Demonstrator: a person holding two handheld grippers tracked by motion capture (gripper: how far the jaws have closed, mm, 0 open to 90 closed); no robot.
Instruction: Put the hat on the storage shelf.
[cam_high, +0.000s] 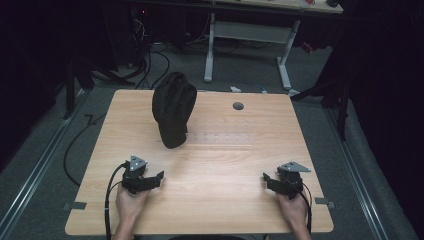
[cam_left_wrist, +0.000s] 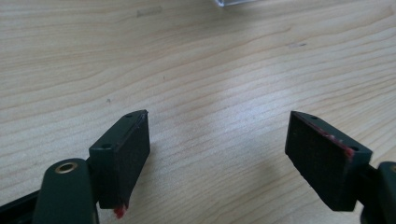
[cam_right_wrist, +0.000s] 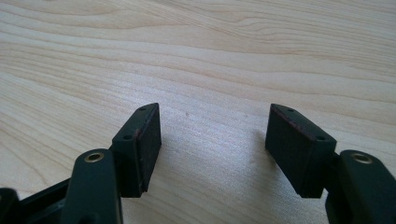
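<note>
desk (cam_high: 220, 165): a pale wood top, seen from above, with a small dark round hole (cam_high: 238, 106) near the far edge.
cap (cam_high: 173, 107): a black cap is set on the far left part of the desk, its brim pointed toward the near side, well apart from both grippers.
left gripper (cam_high: 159, 177): held in the left hand (cam_high: 129, 204) at the near left of the desk; its fingers (cam_left_wrist: 122, 156) are spread wide apart over bare wood, with nothing between them.
right gripper (cam_high: 266, 179): held in the right hand (cam_high: 294, 210) at the near right; its fingers (cam_right_wrist: 140, 147) are likewise parted over bare wood, nothing gripped.
cables (cam_high: 109, 197): a black cable is seen trailing from each gripper toward the near edge.
background: a second desk frame (cam_high: 247, 40) and floor wiring are seen beyond.
</note>
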